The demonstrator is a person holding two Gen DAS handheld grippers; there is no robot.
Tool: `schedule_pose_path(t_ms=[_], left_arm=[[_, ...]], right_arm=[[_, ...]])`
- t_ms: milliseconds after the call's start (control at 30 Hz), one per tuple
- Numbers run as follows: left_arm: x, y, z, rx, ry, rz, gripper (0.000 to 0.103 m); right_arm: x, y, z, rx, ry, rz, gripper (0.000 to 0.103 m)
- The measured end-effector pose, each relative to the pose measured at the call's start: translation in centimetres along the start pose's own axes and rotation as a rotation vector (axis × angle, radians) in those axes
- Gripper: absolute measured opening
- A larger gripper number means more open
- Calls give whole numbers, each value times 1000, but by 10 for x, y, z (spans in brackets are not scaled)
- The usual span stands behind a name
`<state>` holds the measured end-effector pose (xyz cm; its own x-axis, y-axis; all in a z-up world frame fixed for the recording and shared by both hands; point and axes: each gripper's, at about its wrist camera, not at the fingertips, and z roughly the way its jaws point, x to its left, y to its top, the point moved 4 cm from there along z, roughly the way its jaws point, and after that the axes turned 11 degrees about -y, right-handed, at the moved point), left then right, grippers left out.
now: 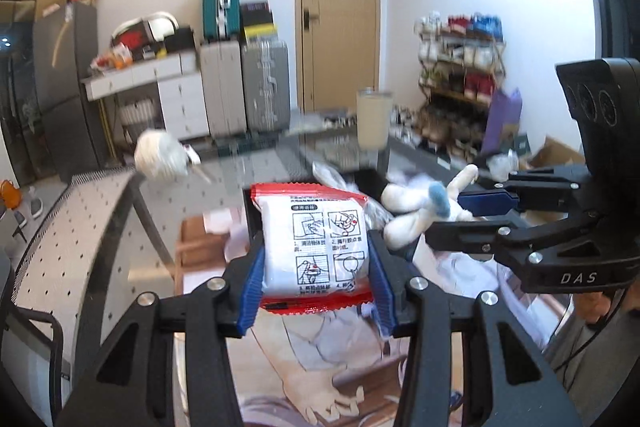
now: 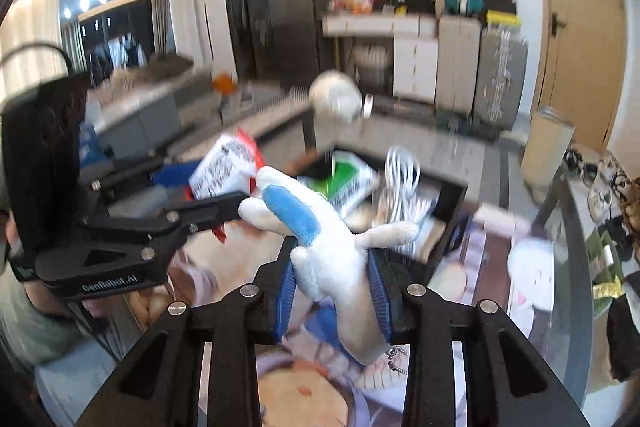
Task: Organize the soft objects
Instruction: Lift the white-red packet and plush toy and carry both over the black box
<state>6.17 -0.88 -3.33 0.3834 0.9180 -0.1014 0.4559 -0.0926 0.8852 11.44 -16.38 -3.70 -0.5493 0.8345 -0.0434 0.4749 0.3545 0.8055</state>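
Observation:
My left gripper (image 1: 316,263) is shut on a white packet with red ends and printed pictograms (image 1: 314,247), held up above the table. The same packet (image 2: 224,167) shows at the left of the right wrist view, in the left gripper (image 2: 236,195). My right gripper (image 2: 332,283) is shut on a white plush toy with blue patches (image 2: 320,239), gripped around its body, a ball chain dangling below. That plush toy (image 1: 420,207) appears in the left wrist view, held by the right gripper (image 1: 460,215). A black open box (image 2: 452,203) with a green-white packet (image 2: 348,183) and a white cable sits beyond.
A glass table with a printed mat (image 1: 320,367) lies below. On it stand a beige cup (image 1: 374,119) and a white fluffy ball (image 1: 162,155). Another white plush (image 2: 532,271) lies at the right. Suitcases, a white desk, a shoe rack and a door stand behind.

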Motion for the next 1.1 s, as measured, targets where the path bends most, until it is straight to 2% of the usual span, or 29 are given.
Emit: schedule_pose_path(t_ms=[100,167,567,700,1100], left_arm=[[4,5,-7,-40,-4,6,46],[7,6,-11,-57,8,11,46],[7,17,-16,-110,-10,-7,46],[15,34,-9,-128,-14,-30,46],[45,75,20,-231,43,-33,46]], right_arm=[[5,7,-17,-113,-14,17,33],[6,7,-23,-156,-38,34,33],[8,10,-30,-200,-66,65,33],[3,26,-28,-241,-81,65,33],[-9,73,-10,-325,-94,100,33]])
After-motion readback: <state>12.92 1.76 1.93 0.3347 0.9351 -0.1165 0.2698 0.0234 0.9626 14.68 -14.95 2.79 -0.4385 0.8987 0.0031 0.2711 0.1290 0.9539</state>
